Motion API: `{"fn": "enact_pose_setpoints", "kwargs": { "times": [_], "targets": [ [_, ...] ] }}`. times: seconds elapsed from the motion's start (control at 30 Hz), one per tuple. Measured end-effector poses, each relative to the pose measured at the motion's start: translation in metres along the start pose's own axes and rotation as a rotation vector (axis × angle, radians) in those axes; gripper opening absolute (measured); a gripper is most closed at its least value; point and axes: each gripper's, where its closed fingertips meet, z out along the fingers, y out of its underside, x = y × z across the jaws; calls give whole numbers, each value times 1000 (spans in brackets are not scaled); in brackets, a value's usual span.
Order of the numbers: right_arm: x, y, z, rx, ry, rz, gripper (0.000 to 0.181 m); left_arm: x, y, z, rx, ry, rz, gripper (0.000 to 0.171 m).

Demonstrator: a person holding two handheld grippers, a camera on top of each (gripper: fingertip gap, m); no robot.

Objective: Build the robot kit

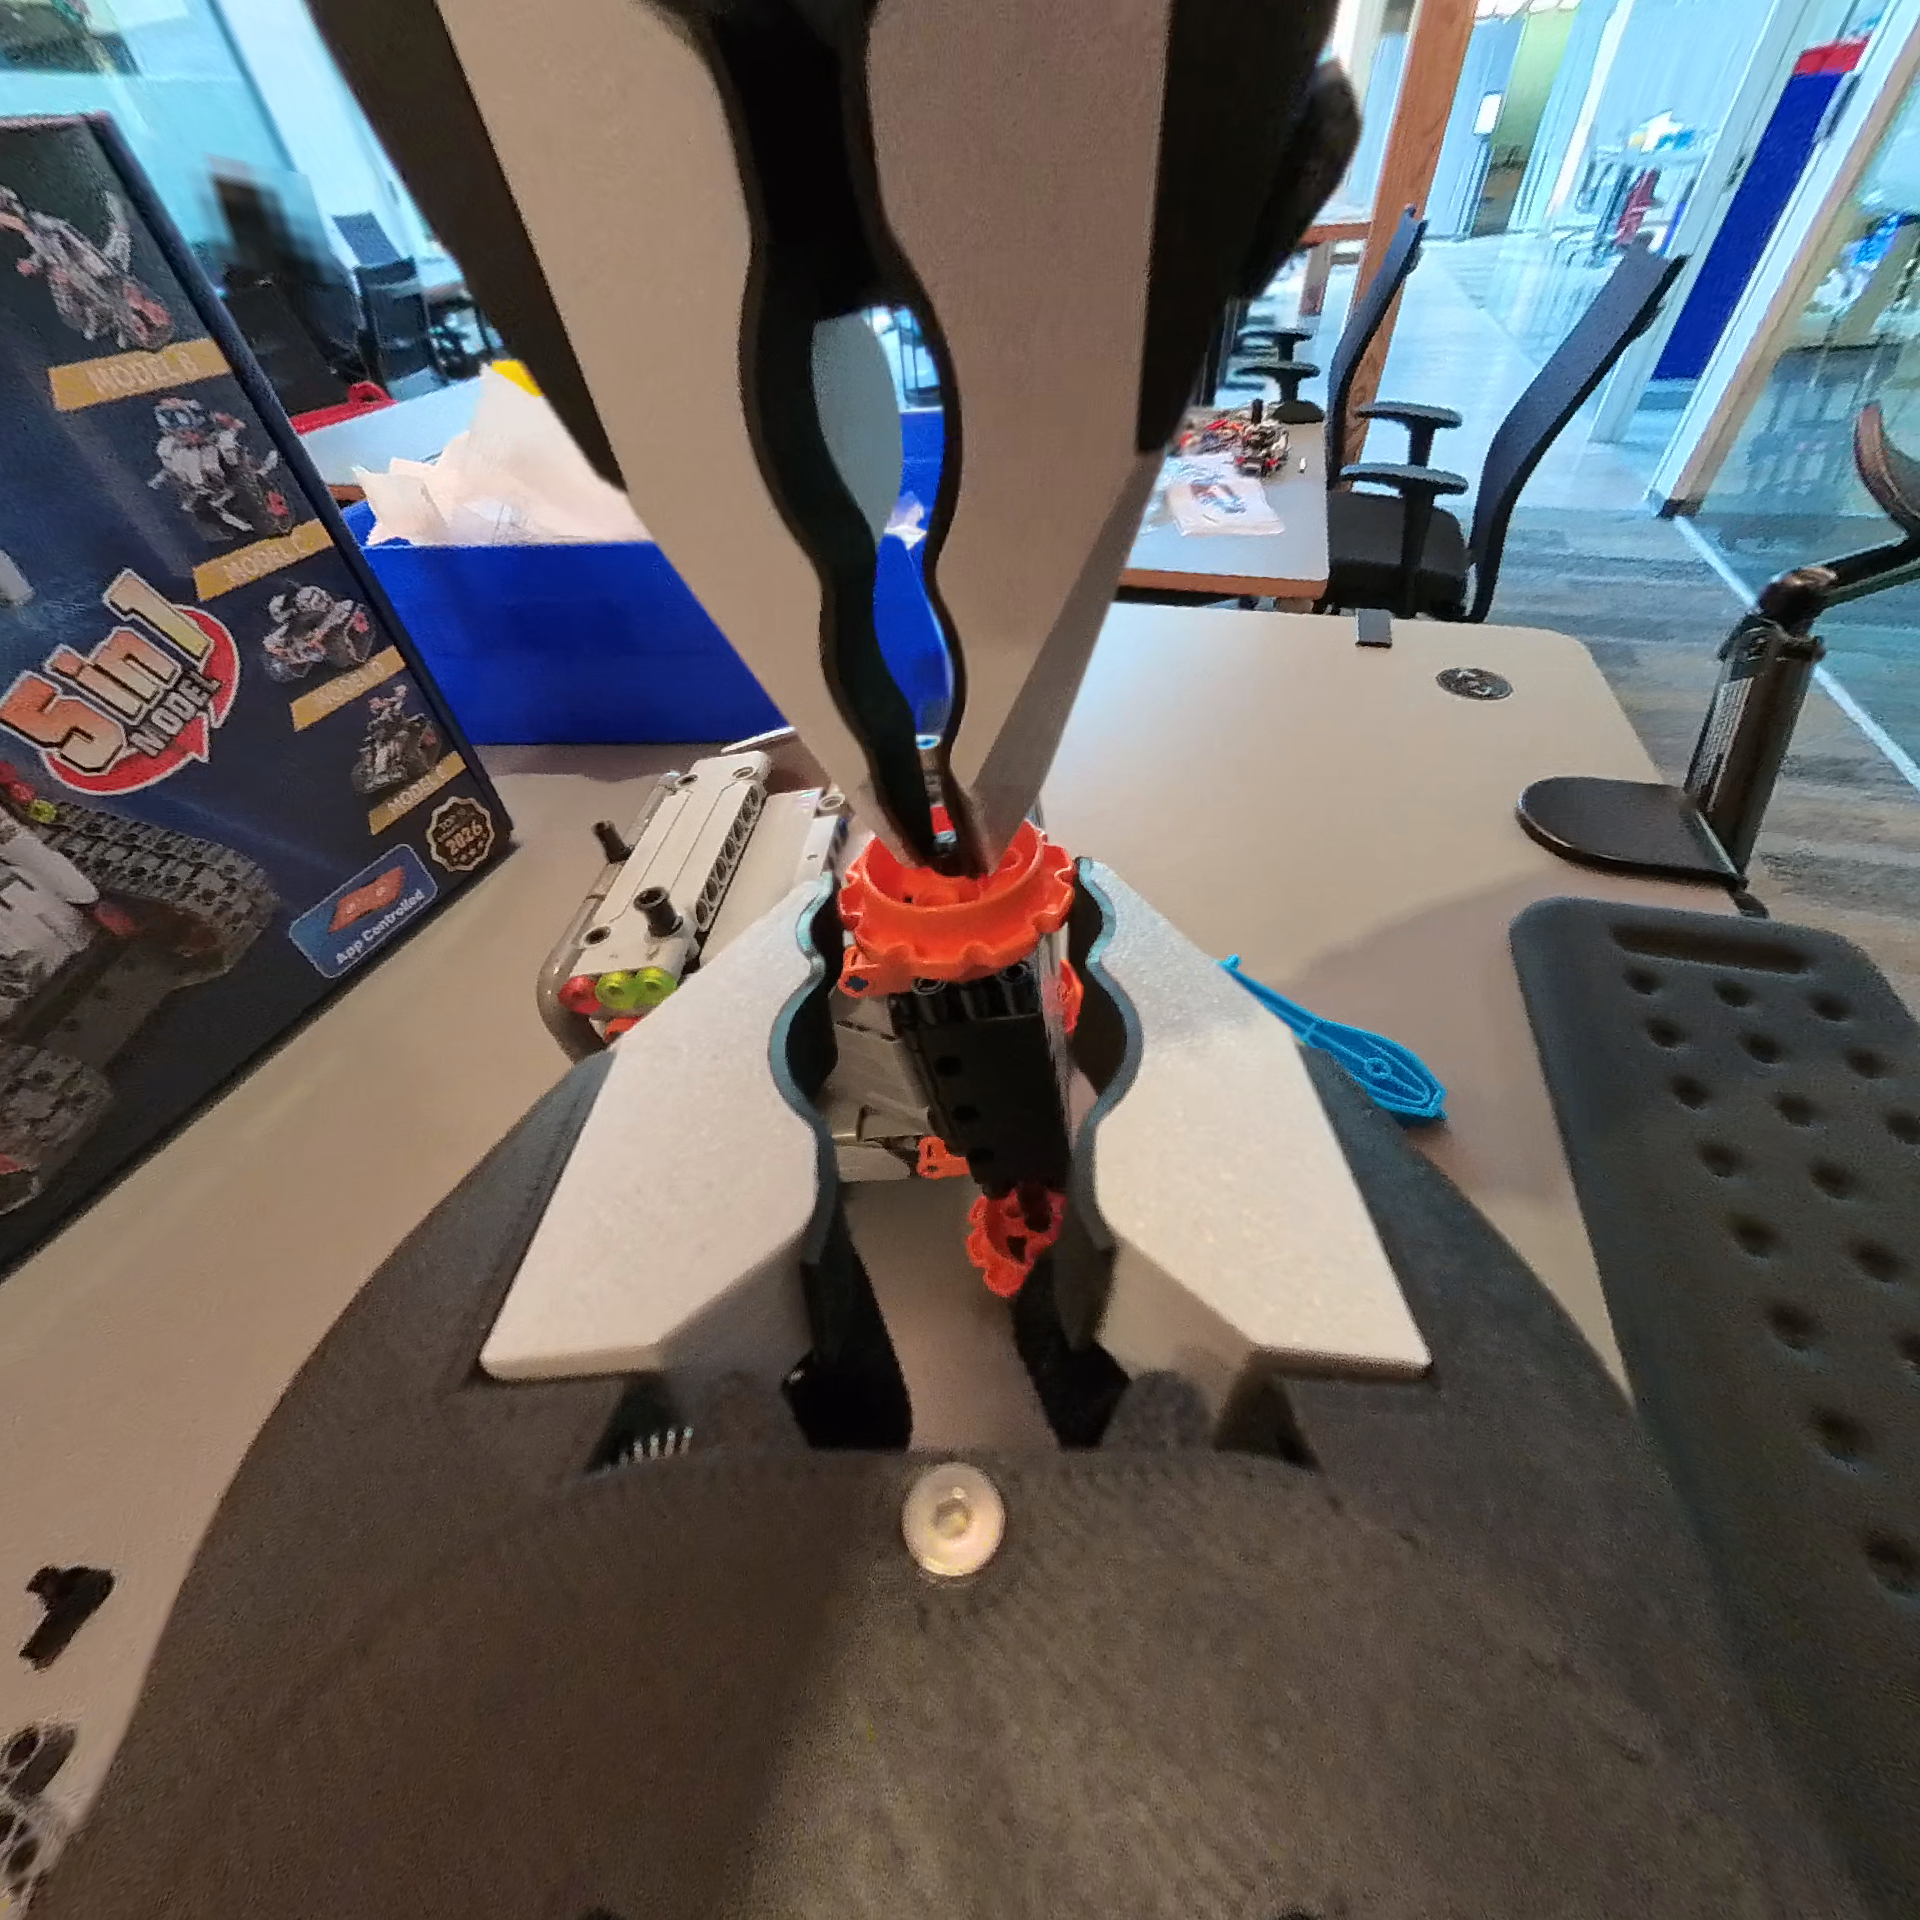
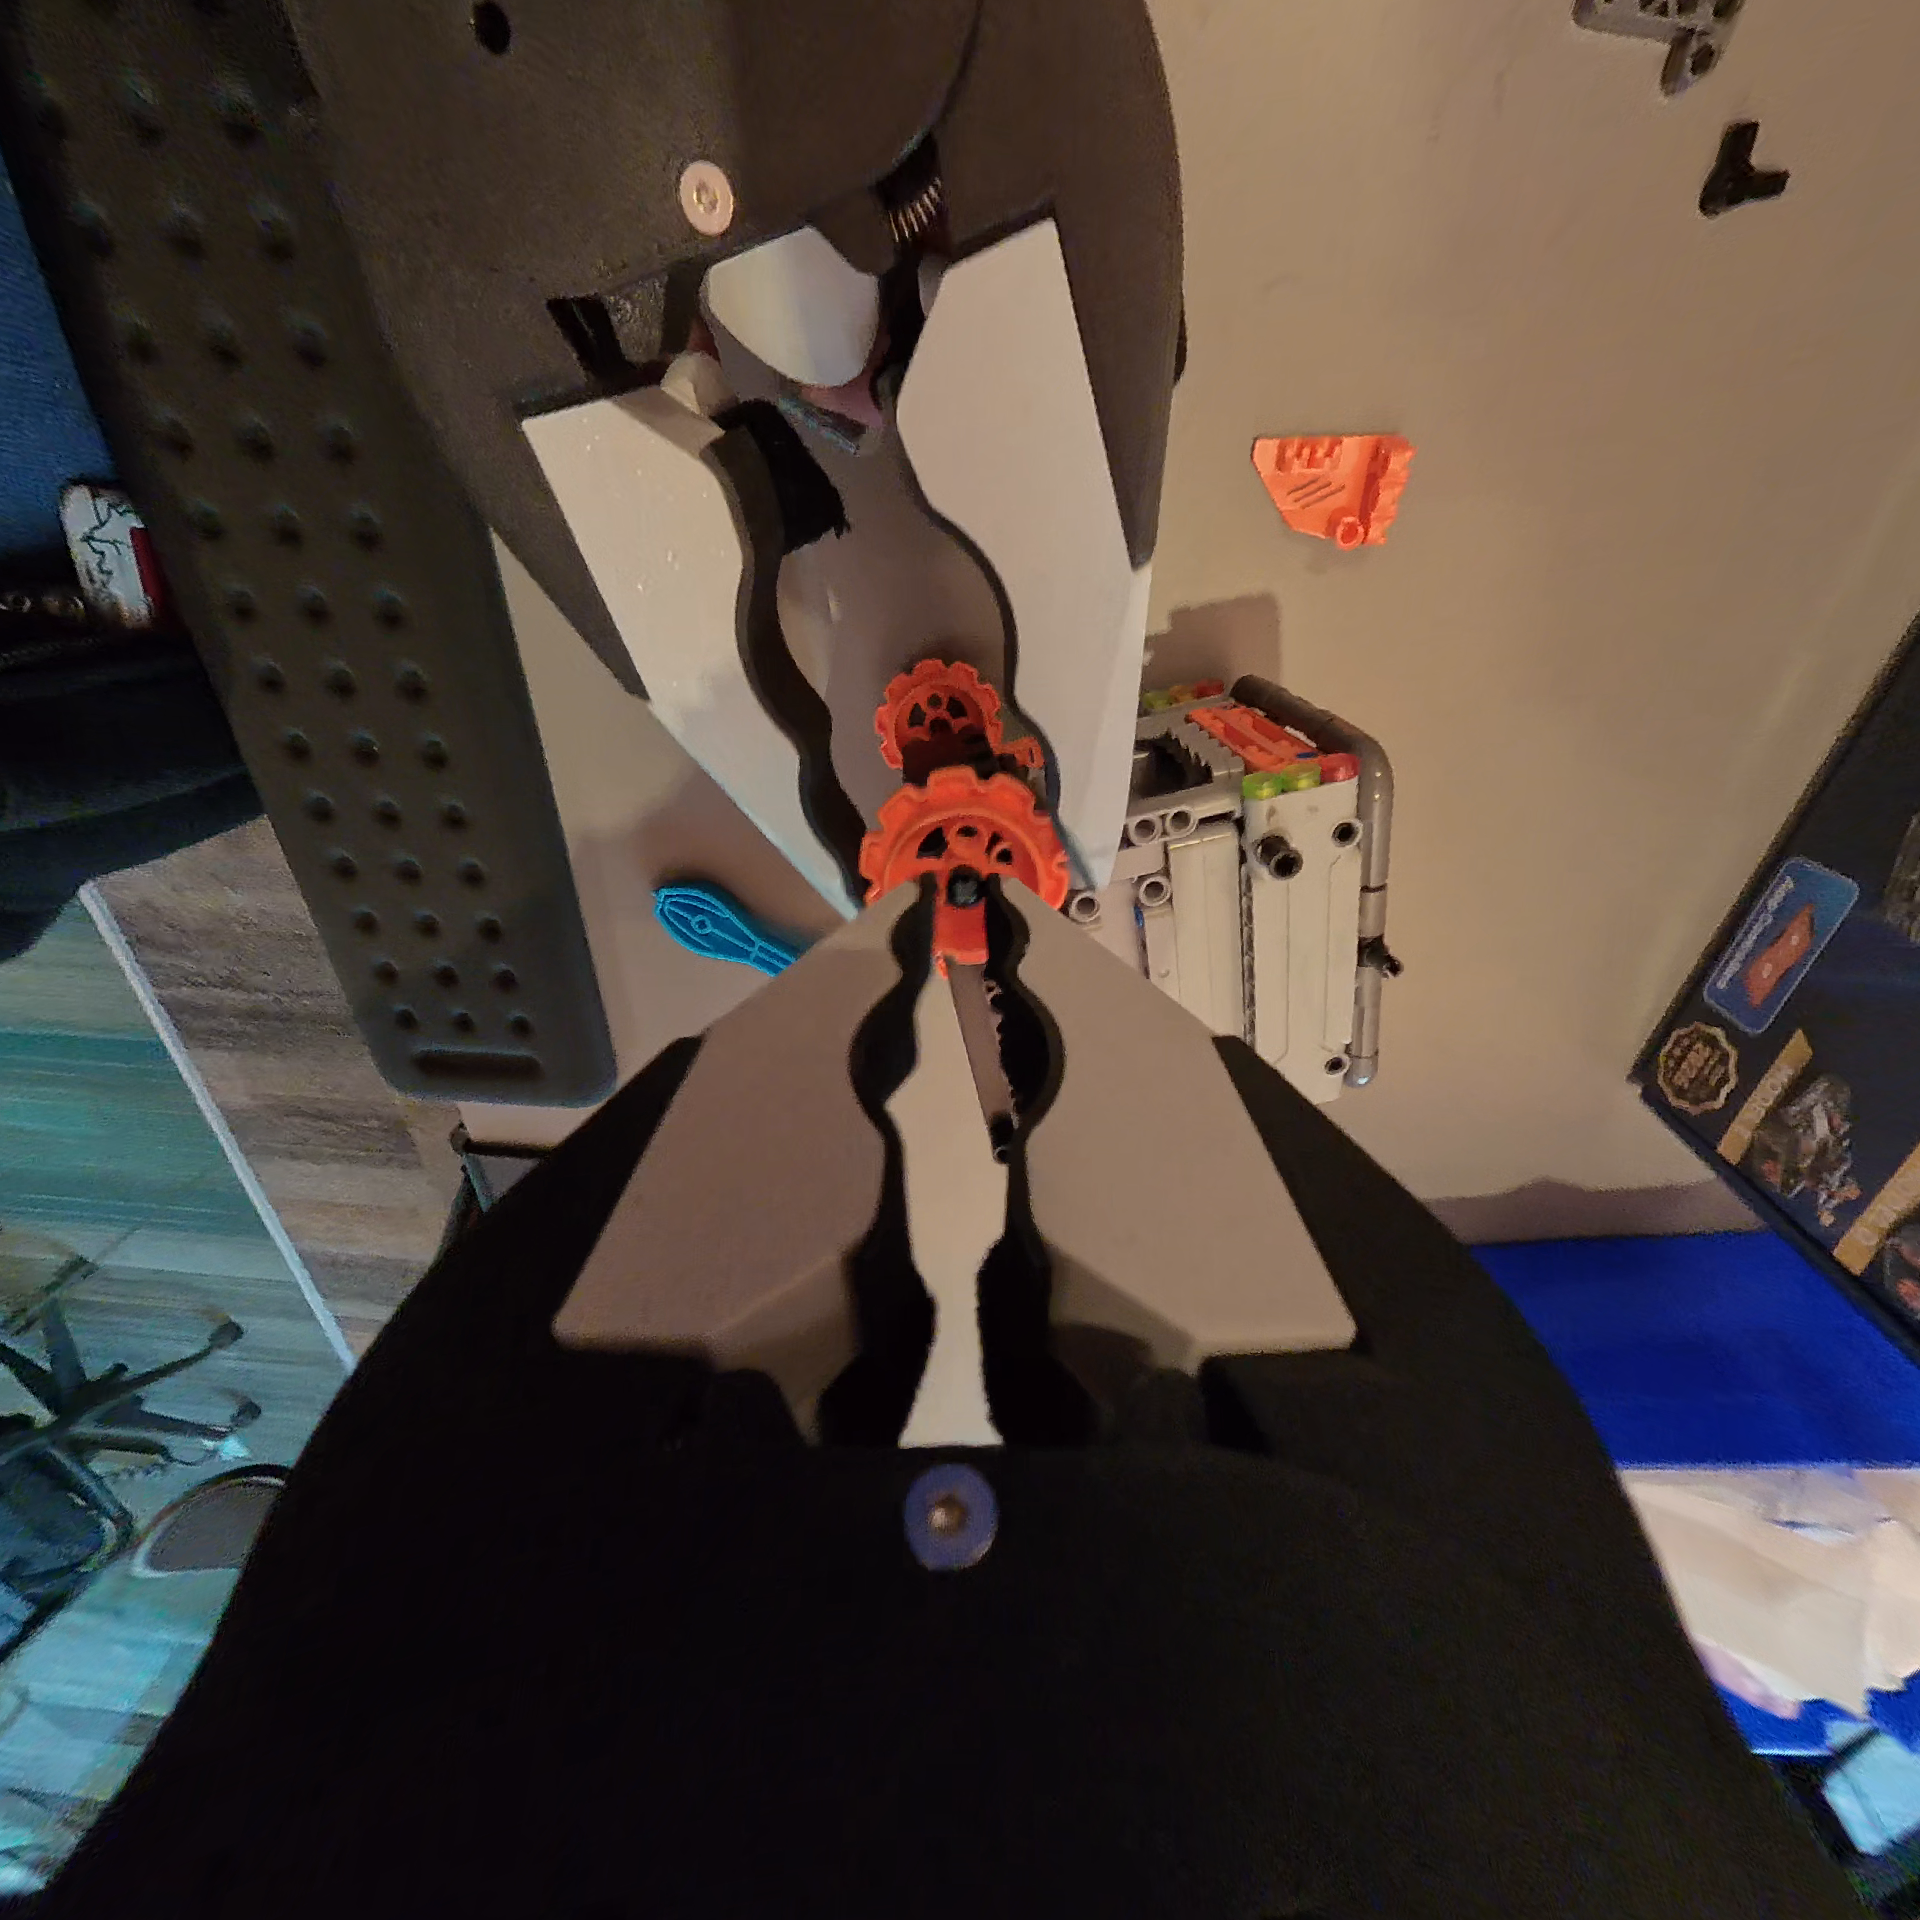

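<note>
Left wrist view, nearest first: the left gripper (image 1: 951, 1013) is closed about a black and grey brick assembly (image 1: 971, 1081) at frame centre, its pale fingers (image 1: 717, 1122) pressing both flanks. The assembly carries a large orange sprocket (image 1: 951, 904) at its far end and a small orange sprocket (image 1: 1013, 1236) at its near end.

The right gripper (image 1: 940, 831) descends from the top of the frame, nearly closed, its tips inside the large sprocket's hub. What it pinches there cannot be told.

The beige table (image 1: 1299, 779) bears a grey brick module (image 1: 675, 883) left of centre, a blue plastic tool (image 1: 1351, 1060) at right, a printed kit box (image 1: 208, 675) at left and a blue bin (image 1: 561, 634) behind. Office chairs (image 1: 1455, 468) and glass partitions fill the far room.

Right wrist view only: an orange panel piece (image 2: 1335, 486) at upper right, a black connector (image 2: 1740, 171) and a grey connector (image 2: 1662, 31) near the top edge. Here the right gripper (image 2: 961, 914) shows its tips on a dark pin at the sprocket hub (image 2: 961, 842), and a thin toothed strip (image 2: 987, 1049) lies between its fingers.
</note>
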Motion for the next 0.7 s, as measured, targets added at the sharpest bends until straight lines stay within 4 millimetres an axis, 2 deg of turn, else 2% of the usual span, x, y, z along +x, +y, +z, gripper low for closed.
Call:
{"fn": "enact_pose_setpoints", "kwargs": {
  "times": [0.07,0.13,0.27,0.33,0.4,0.5,0.6,0.7],
  "targets": [
    [-2,-3,-8,50,-5,36,19,-5,0,-1,0,-3,-14,42],
    [-3,-5,-17,103,19,59,20,-6,1,-3,9,28,-48,43],
    [12,16,-41,246,120,213,23,-9,2,-9,2,71,-41,43],
    [18,35,-46,294,187,302,27,-13,4,-14,-11,89,-43,43],
    [15,53,-43,335,209,381,33,-13,5,-22,-27,138,-40,42],
    [7,67,-28,409,212,472,35,-17,9,-32,-55,187,-24,43],
    [-1,67,-18,474,234,504,36,-27,9,-48,-71,179,-50,49],
    [-11,56,-31,605,270,481,35,-40,17,-81,-141,117,-58,52]
  ]
}}
